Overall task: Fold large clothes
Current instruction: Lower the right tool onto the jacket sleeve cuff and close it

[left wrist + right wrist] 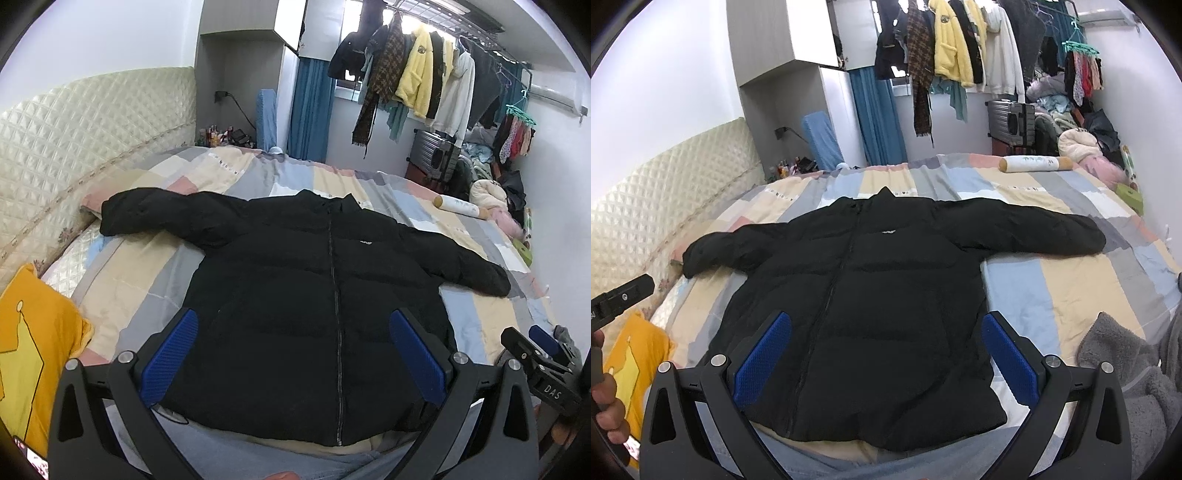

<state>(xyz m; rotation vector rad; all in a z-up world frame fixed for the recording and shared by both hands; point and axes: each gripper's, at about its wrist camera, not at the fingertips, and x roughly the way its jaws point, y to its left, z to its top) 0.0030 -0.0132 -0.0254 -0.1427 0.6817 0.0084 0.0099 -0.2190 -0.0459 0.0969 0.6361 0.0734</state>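
- Two grippers up above the near hem of a black puffer jacket [314, 295], neither touching it.
- Left gripper [293, 354]: blue pads [171, 356] spread wide apart, nothing between them but the jacket's lower front seen beyond.
- Right gripper [886, 356]: blue pads [1010, 360] likewise wide apart, gripping nothing; also seen at the right edge of the left wrist view, off the jacket's side.
- Jacket laid flat, front side up, on a bed with a patchwork quilt [236, 177] of beige, grey, blue and pink blocks.
- Zip closed and running down the middle, collar pointing away toward the far side of the bed, small white logo on the chest.
- Both sleeves stretched outward, one reaching toward the cream quilted headboard [74, 140], the other toward the opposite side of the bed.
- Hem close to the near edge of the bed, over a pale strip of bedding.
- Yellow pillow [33, 350] on the headboard side, near the left gripper, apart from the jacket.
- Grey fleece item [1126, 373] at the near corner, just beside the right gripper.
- White cylindrical bolster [1034, 163] at the far edge of the quilt, well apart from the jacket.
- Hanging clothes [417, 74] on a rail by the window, suitcase [432, 155] below them.
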